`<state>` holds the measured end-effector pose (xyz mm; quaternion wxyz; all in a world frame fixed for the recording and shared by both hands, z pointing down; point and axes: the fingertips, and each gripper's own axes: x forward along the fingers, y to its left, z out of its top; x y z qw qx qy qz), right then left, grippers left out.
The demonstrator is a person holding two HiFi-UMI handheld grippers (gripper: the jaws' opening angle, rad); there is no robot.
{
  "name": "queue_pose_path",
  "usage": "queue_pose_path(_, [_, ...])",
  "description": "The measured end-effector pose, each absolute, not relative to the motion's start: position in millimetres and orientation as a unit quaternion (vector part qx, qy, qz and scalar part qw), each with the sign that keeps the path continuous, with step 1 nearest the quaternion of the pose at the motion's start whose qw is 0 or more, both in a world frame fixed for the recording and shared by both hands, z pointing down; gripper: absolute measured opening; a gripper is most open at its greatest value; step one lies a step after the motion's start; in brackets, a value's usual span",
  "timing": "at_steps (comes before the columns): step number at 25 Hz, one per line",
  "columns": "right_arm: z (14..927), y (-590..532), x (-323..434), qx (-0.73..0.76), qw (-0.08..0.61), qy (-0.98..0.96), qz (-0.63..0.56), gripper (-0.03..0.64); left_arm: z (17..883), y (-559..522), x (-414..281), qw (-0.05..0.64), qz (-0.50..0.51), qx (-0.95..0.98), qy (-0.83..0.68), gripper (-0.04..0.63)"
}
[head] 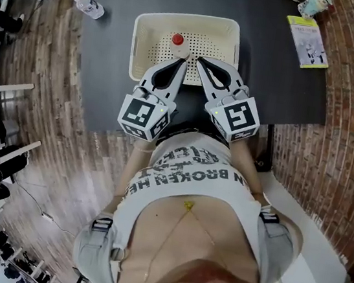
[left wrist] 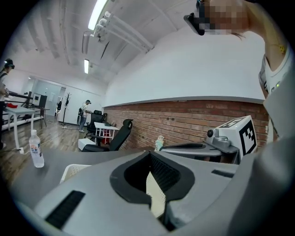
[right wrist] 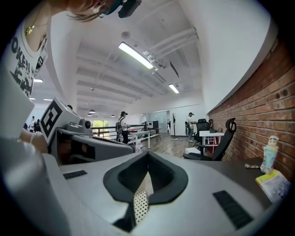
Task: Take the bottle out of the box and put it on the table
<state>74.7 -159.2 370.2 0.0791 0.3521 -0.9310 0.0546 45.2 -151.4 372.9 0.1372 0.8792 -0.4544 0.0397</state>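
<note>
The small red-capped bottle stood upright inside the cream perforated plastic box on the dark table, its long axis vertical and its cap pointing up. The left gripper and the right gripper hung just beside it, both with jaws together and nothing between them.

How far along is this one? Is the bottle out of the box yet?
Not yet. The red-capped bottle stands inside the box. The left hand-held gripper and right hand-held gripper are shut and empty, tips over the box's near rim beside it. Grasping, lifting and setting it on the table all remain. A second bottle already stands on the table's far corner.
</note>
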Motion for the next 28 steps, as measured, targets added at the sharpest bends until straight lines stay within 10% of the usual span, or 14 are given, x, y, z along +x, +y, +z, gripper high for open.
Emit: queue_pose_path(28, [382,-167,61,0.413,0.102,-0.903,0.065,0.009,395,-176,11,0.146,0.072,0.891,-0.424,0.006])
